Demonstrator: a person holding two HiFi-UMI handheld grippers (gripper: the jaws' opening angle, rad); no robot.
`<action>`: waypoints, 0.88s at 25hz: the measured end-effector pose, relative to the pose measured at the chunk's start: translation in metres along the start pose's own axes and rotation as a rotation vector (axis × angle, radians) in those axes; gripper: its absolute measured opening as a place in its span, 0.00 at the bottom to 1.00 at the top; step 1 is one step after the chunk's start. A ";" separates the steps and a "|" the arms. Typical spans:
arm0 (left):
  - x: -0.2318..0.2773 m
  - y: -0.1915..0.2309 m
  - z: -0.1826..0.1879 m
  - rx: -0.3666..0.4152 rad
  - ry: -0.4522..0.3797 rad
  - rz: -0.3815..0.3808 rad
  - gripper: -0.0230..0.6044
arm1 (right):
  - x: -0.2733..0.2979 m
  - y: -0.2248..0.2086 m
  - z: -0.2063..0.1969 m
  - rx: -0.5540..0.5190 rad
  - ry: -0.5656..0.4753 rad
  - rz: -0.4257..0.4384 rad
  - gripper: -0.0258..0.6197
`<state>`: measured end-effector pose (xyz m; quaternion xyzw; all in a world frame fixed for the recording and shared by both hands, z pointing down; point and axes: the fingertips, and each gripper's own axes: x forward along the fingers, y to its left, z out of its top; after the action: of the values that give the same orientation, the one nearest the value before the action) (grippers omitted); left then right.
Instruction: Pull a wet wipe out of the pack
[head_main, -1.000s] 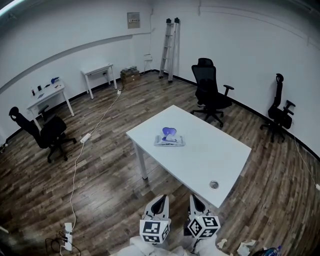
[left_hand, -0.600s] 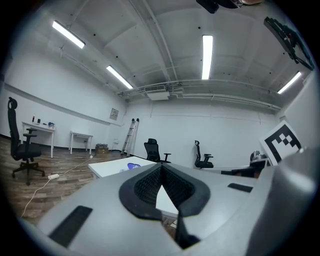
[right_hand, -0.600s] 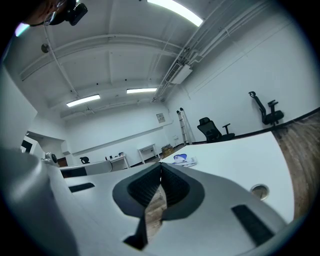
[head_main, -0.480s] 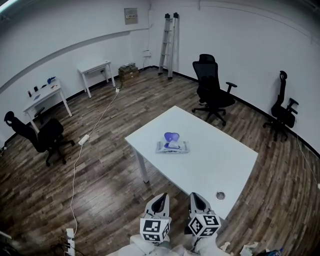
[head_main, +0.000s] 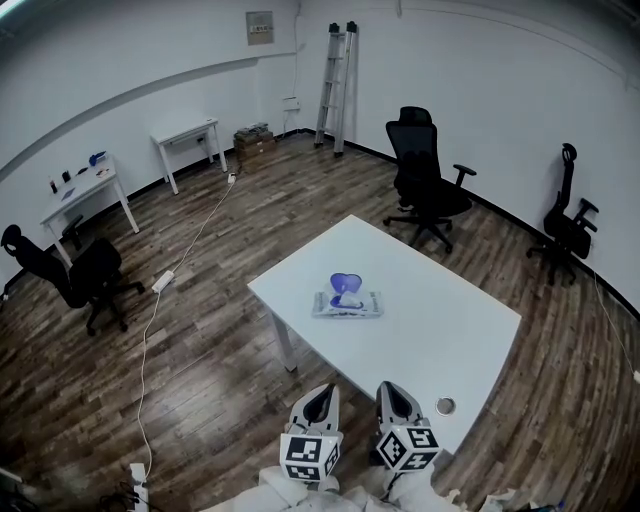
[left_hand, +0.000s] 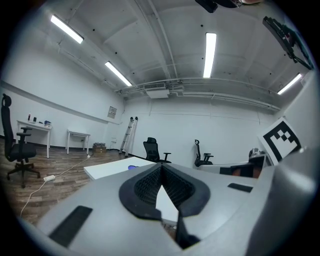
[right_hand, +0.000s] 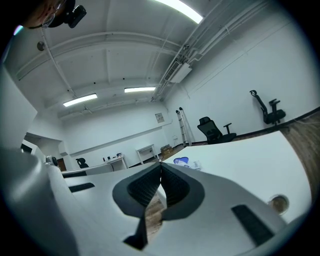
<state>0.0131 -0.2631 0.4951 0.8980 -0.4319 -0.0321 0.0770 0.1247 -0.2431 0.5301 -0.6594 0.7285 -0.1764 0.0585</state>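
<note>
The wet wipe pack (head_main: 347, 303) lies flat near the middle of the white table (head_main: 440, 320), with its blue lid (head_main: 346, 283) flipped up. Both grippers are held side by side short of the table's near edge, well away from the pack. My left gripper (head_main: 320, 400) is shut with nothing between its tips. My right gripper (head_main: 393, 398) is shut and holds nothing too. In the left gripper view the lid (left_hand: 132, 167) shows as a blue speck beyond the closed left gripper (left_hand: 161, 167). In the right gripper view the pack (right_hand: 182, 162) sits just past the closed right gripper (right_hand: 160, 164).
A round cable hole (head_main: 445, 406) is in the table's near right corner. Black office chairs (head_main: 425, 180) (head_main: 568, 215) stand behind the table, another (head_main: 75, 275) at the left. A ladder (head_main: 336, 85) leans on the far wall. A white cable (head_main: 165, 300) runs across the wood floor.
The table and pack have come nearer and lower in the head view as both grippers moved toward the table together. Both jaws stayed shut.
</note>
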 end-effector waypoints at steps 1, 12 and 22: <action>0.003 0.001 -0.001 -0.001 0.003 -0.003 0.04 | 0.003 -0.001 0.000 0.001 0.002 -0.003 0.05; 0.021 0.009 -0.003 -0.026 0.011 -0.002 0.04 | 0.013 -0.007 -0.001 0.023 0.019 -0.017 0.05; 0.025 0.014 -0.007 -0.044 0.020 0.030 0.04 | 0.020 -0.006 0.003 0.013 0.028 0.005 0.05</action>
<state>0.0191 -0.2903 0.5044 0.8897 -0.4439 -0.0313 0.1015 0.1292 -0.2637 0.5319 -0.6545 0.7297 -0.1905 0.0530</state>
